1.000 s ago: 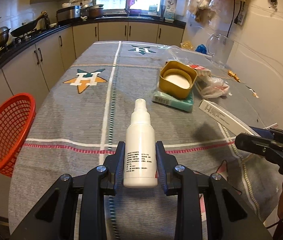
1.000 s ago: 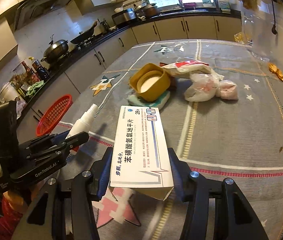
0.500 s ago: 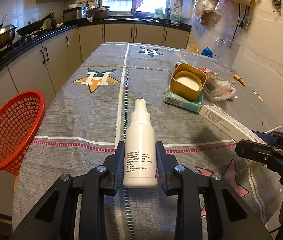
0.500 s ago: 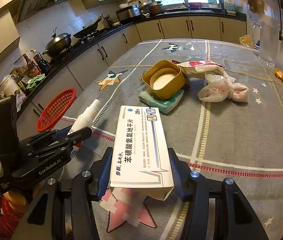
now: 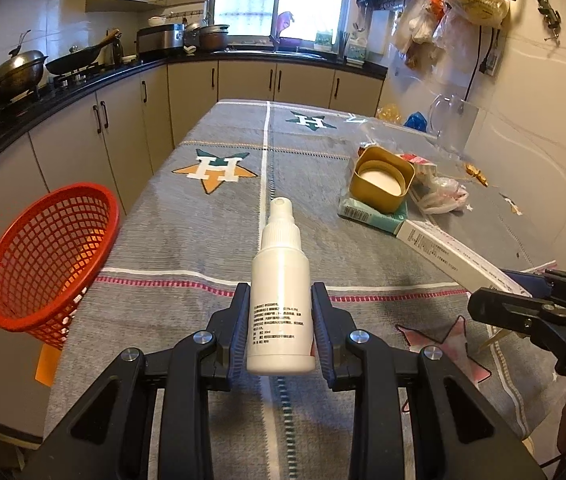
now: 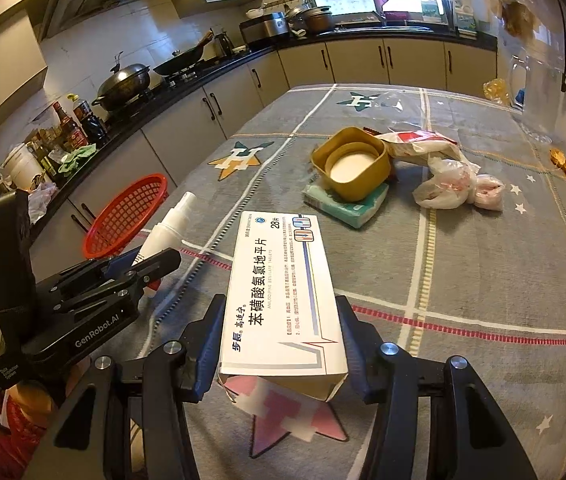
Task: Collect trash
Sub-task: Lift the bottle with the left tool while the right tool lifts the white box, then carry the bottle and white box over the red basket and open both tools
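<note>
My left gripper (image 5: 281, 320) is shut on a white spray bottle (image 5: 280, 304), held lengthwise above the near end of the table with its nozzle pointing away. My right gripper (image 6: 279, 332) is shut on a white medicine box (image 6: 283, 288) with blue print, its near flap hanging loose. Each gripper shows in the other's view: the right gripper (image 5: 523, 312) with the box (image 5: 455, 256) at the right, the left gripper (image 6: 143, 264) with the bottle (image 6: 167, 228) at the left. A red mesh basket (image 5: 47, 264) hangs off the table's left side.
On the grey star-patterned tablecloth (image 5: 203, 248) lie a yellow square lid (image 5: 381, 184) on a green packet (image 5: 375, 216), a crumpled plastic bag (image 6: 455, 184) and a red-white wrapper (image 6: 419, 142). A clear jug (image 5: 451, 120) stands far right by the wall. Kitchen counters run along the left.
Both grippers have drawn back from the table and risen a little with their loads; the table objects look smaller and the red basket shows more fully.
</note>
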Motion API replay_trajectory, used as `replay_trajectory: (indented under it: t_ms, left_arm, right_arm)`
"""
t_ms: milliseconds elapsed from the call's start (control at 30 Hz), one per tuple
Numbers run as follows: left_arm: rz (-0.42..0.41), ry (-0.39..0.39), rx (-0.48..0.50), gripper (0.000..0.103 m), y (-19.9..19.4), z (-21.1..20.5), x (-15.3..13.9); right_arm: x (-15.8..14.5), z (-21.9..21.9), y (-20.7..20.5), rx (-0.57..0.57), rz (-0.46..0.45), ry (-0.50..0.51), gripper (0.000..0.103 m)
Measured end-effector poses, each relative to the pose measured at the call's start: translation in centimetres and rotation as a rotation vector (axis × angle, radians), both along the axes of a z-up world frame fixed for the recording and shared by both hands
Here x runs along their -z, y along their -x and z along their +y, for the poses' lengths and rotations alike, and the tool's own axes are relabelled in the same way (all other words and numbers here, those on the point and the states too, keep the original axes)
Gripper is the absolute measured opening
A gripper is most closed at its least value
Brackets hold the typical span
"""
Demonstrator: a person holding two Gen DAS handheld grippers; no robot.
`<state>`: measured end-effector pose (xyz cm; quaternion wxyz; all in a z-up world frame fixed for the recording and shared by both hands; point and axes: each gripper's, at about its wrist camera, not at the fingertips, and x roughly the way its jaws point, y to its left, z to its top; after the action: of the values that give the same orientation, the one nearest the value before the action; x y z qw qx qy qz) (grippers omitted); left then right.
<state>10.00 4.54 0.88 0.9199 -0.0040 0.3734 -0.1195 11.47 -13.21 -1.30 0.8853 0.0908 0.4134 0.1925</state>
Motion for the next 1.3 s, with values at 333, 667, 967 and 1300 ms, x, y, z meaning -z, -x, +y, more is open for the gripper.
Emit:
replay_trajectory:
  t_ms: [333, 667, 967, 1300]
  left_arm:
    - [-0.006, 0.011, -0.013, 0.029, 0.0, 0.9, -0.1]
    - [-0.016, 0.033, -0.033, 0.029, -0.2, 2.2, -0.6]
    - [-0.037, 0.055, -0.072, 0.029, -0.7, 4.6, -1.5]
    - [-0.068, 0.077, -0.164, 0.029, -1.8, 9.7, -3.0]
  right_arm:
    - [0.0, 0.9, -0.2, -0.014, 0.011, -0.003, 0.057]
    - [-0.5, 2.1, -1.6, -0.033, 0.012, -0.003, 0.057]
    - [-1.4, 4.1, -2.6, -0.067, 0.003, 0.017, 0.057]
    - [-2.5, 8.2, -5.0, -0.143, 0.010, 0.019, 0.057]
